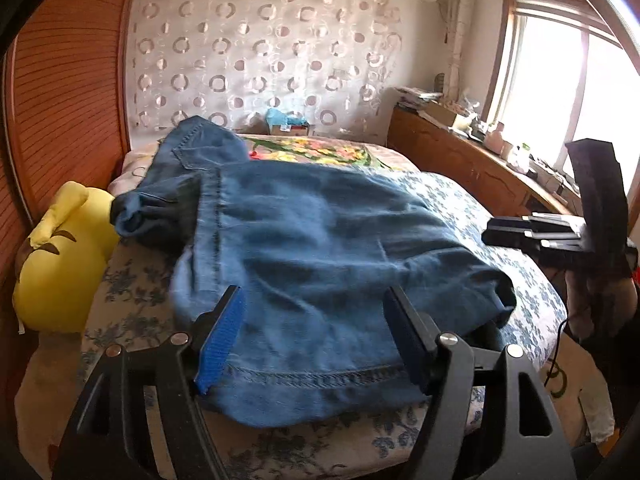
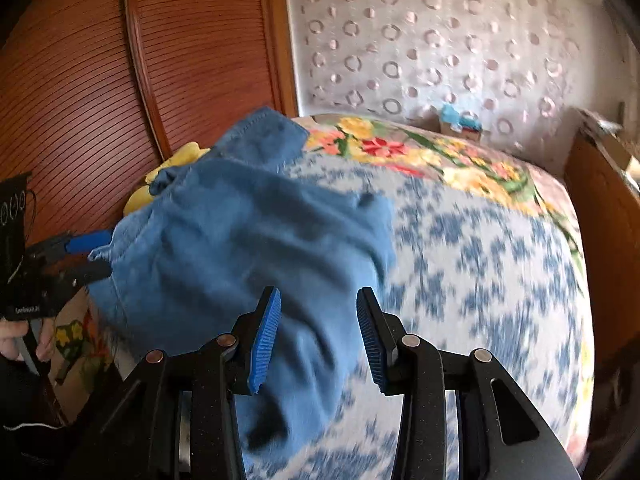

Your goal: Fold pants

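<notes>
A bed (image 1: pixel 500 216) with a blue-and-white flowered bedspread fills the space ahead of both sets of jaws; further off, a bright floral blanket (image 2: pixel 460 160) covers its far end. Beyond that hangs a pale curtain with ring patterns (image 1: pixel 260 52). A slatted wooden wardrobe door (image 1: pixel 68 80) rises to the left of the jaws, and to the right of the left gripper (image 1: pixel 316 336) a long wooden desk (image 1: pixel 460 156) cluttered with small items runs under a bright window (image 1: pixel 560 80).

The blue denim pants (image 1: pixel 312 240) lie in a rumpled, partly folded heap on the bedspread. Their stitched hem sits directly between and under the left gripper's jaws, which stand wide apart and press on nothing. The right gripper (image 2: pixel 318 336) also has its jaws parted, with a loose edge of denim below the gap but not pinched; the view is blurred there.

A yellow plush toy (image 1: pixel 60 264) lies on the bed to the left of the left jaws, just beside the pants. A small box with blue stuff (image 1: pixel 288 122) sits at the far end of the bed. In the right wrist view, a hand (image 2: pixel 24 344) grips the left gripper's handle at far left.
</notes>
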`<state>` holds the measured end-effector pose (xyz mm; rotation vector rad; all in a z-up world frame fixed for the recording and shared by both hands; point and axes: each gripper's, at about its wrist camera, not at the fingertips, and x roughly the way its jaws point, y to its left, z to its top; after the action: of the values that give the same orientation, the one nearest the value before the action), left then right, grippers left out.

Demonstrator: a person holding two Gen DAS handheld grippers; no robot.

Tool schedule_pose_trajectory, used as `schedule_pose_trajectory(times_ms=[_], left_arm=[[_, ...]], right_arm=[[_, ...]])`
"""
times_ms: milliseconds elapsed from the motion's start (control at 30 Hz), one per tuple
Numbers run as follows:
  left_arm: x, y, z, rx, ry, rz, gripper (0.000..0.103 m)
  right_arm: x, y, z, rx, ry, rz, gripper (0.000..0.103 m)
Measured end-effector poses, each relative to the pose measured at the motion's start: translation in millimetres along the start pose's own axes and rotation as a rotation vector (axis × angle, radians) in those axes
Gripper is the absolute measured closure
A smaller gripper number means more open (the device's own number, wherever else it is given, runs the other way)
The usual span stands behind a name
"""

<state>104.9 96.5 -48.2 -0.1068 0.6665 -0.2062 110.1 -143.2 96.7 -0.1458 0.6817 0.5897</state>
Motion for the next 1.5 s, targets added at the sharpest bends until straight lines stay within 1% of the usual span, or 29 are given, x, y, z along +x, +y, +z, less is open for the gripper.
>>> schedule_pose_trajectory(times_ms=[67,167,233,267,300,333,400,433,500,633,767,867,900,933,967,1067,1200,1233,1367,1500], left_arm=[[2.4,-7.5,-3.0,0.015,0.013,-0.004,0.031],[2.0,-15.1,-8.5,0.029,0.022,-0.002,0.031],[0.5,-19.4,-11.6,0.033,0.027,-0.003,0.031],[-0.7,-20.8,-12.7,0.034,0.027,-0.002,0.031],[-2.7,-22.3,-14.0,0.037,0.026,0.0,0.031],[-4.6,-23.6,-15.4,0.038,0.023,0.003,0.031],[-8.7,-25.5,-18.6,0.038,0.021,0.011,0.031],[-10.4,-26.5,-19.8,0.037,0.019,0.011,0.031],[-13.0,-28.2,-22.4,0.037,0.019,0.018,0.031],[-14.5,-28.7,-24.9,0.037,0.021,0.021,0.031],[-15.5,-29.6,-26.3,0.036,0.024,0.026,0.031],[-13.0,-32.4,-25.4,0.042,0.026,0.024,0.031],[-11.7,-34.8,-25.2,0.045,0.027,0.023,0.031],[-10.9,-36.5,-25.1,0.047,0.028,0.021,0.031],[-10.3,-37.8,-25.2,0.049,0.03,0.018,0.031],[-9.3,-41.3,-24.9,0.055,0.031,0.015,0.031],[-7.2,-40.3,-24.0,0.059,0.034,0.016,0.031],[-7.4,-39.2,-24.6,0.059,0.035,0.018,0.031],[-5.8,-38.4,-26.2,0.055,0.041,0.022,0.031],[-4.3,-37.0,-28.3,0.05,0.044,0.022,0.031]], right_arm=[[-4.7,3.2,-14.6,0.019,0.005,0.014,0.062],[-1.4,10.2,-25.0,0.035,0.025,0.028,0.064],[-3.0,14.4,-32.3,0.038,0.033,0.042,0.08],[-3.9,16.3,-35.0,0.036,0.037,0.044,0.083],[-5.4,17.8,-38.6,0.032,0.04,0.054,0.094],[-4.1,16.8,-41.1,0.026,0.043,0.063,0.099],[-10.1,23.7,-47.0,0.012,0.034,0.063,0.101],[-13.5,26.7,-50.0,0.007,0.034,0.077,0.101],[-18.4,30.3,-56.4,0.003,0.033,0.069,0.101],[-21.4,26.5,-66.7,0.018,0.041,0.064,0.101],[-28.0,17.8,-63.6,0.051,0.008,0.059,0.101],[-35.3,15.9,-60.8,0.066,-0.03,0.019,0.084],[-37.0,12.5,-57.1,0.075,-0.048,0.005,0.072],[-35.8,11.9,-54.3,0.079,-0.06,-0.006,0.063],[-33.8,8.4,-50.9,0.082,-0.073,-0.013,0.057],[-16.7,-3.8,-43.5,0.111,-0.07,-0.021,0.054],[19.1,-22.2,-39.6,0.179,-0.017,0.003,0.053],[24.0,-24.9,-38.9,0.195,-0.022,0.007,0.053],[36.5,-27.4,-35.2,0.212,-0.015,0.012,0.053],[45.9,-23.2,-36.9,0.209,0.026,0.015,0.049]])
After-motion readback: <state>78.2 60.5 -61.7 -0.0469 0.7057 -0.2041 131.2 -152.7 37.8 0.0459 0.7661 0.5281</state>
